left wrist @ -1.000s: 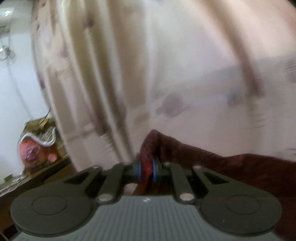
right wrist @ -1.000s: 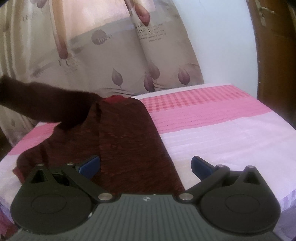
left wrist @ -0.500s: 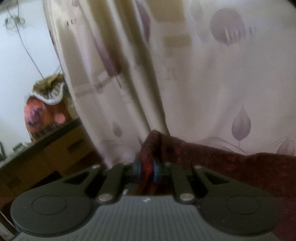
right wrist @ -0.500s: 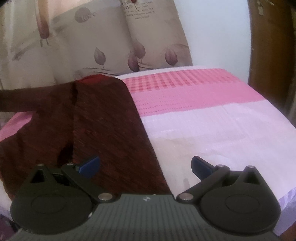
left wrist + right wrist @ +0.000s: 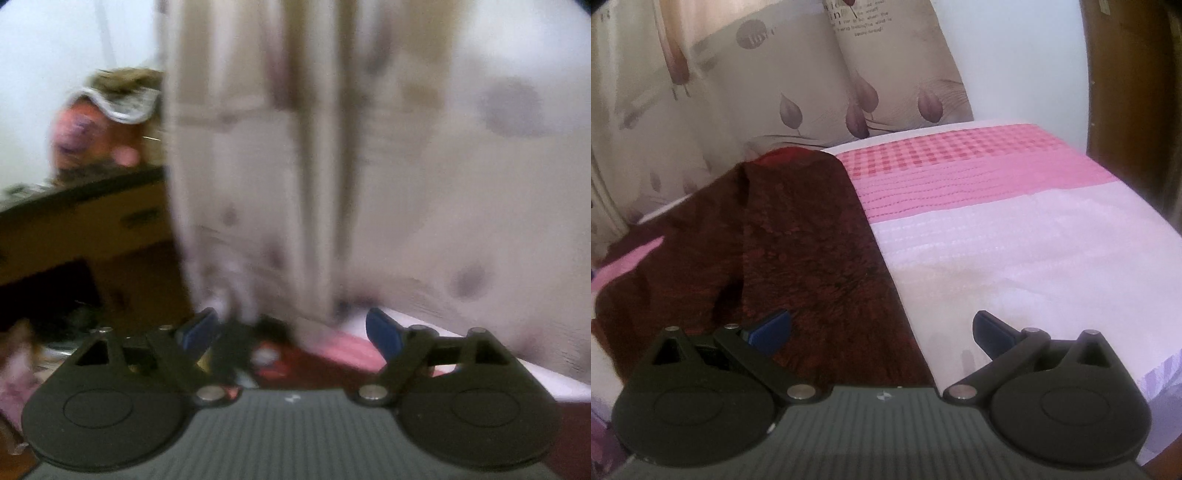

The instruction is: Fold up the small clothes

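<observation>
Left gripper [image 5: 291, 332] spread wide, nothing between the fingers, and pointing off past the bed corner at a curtain [image 5: 369, 147]. Super blurry view, so hard to say much more there. Right gripper [image 5: 881, 330] also wide open and empty, hovering low over the near end of the garment [image 5: 798, 251].

Dark maroon thing, knit or textured by the looks of it, lying lengthwise on the left part of the bed [image 5: 1015, 240], from right under the right gripper out to the far edge near the curtain. Right edge looks nice and straight, like one lengthwise fold already made. Left side messier: a raised crease running down it and a loose flap with pink cover showing through a gap.

Handling guess: soft, limp, light, zero stiffness, so anything lifted will droop and drag the rest along. Textured weave probably grips fine, not slippery. Nothing fragile here.

Best bet for a grab: near hem corners, one per gripper, pinching through both layers so the fold doesn't slide apart. Worth flattening that left flap first, otherwise a lumpy result. Rest is just pink checked and white cover, and a wooden door [image 5: 1126, 110] off right.
</observation>
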